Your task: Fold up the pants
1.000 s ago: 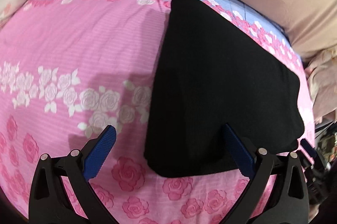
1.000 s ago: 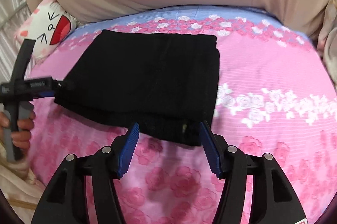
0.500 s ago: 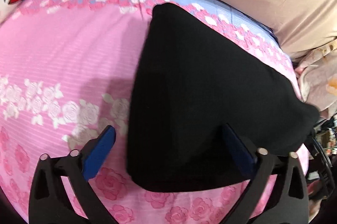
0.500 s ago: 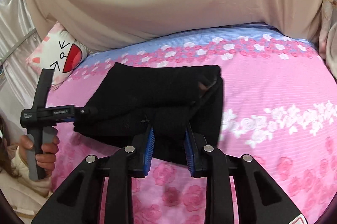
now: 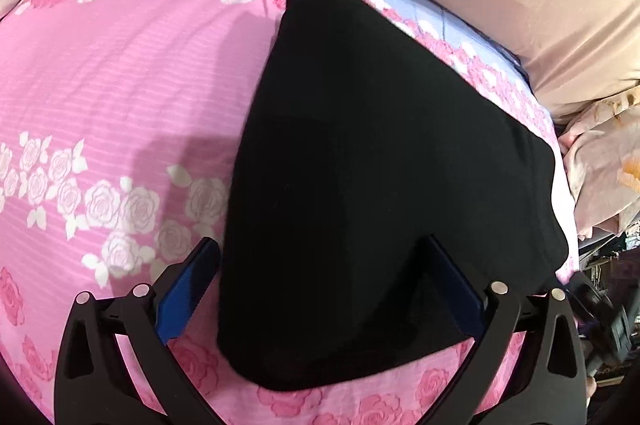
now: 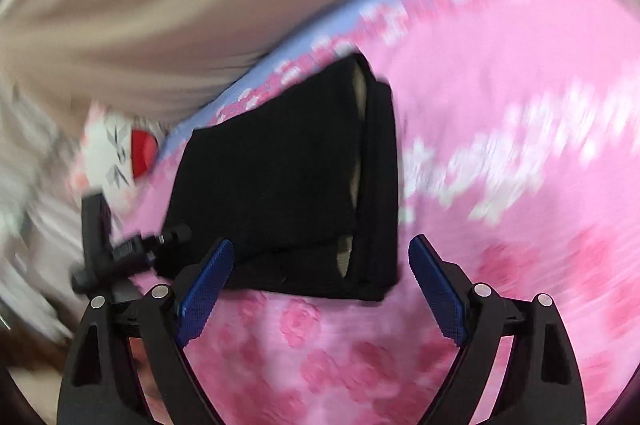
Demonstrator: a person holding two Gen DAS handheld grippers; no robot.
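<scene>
Pants (image 5: 372, 177), black and folded, lie on the pink floral bedsheet (image 5: 112, 97) at 12 o'clock of both grippers; left gripper (image 5: 320, 289) and right gripper (image 6: 320, 289) gape wide, holding nothing.

My left wrist view is sharp and evenly bright, with a soft shadow on the bedsheet (image 5: 120, 73) beside the black pants (image 5: 380, 185), which show no detail. My right wrist view is smeared by motion blur. Both bend strongly toward dark corners.
</scene>
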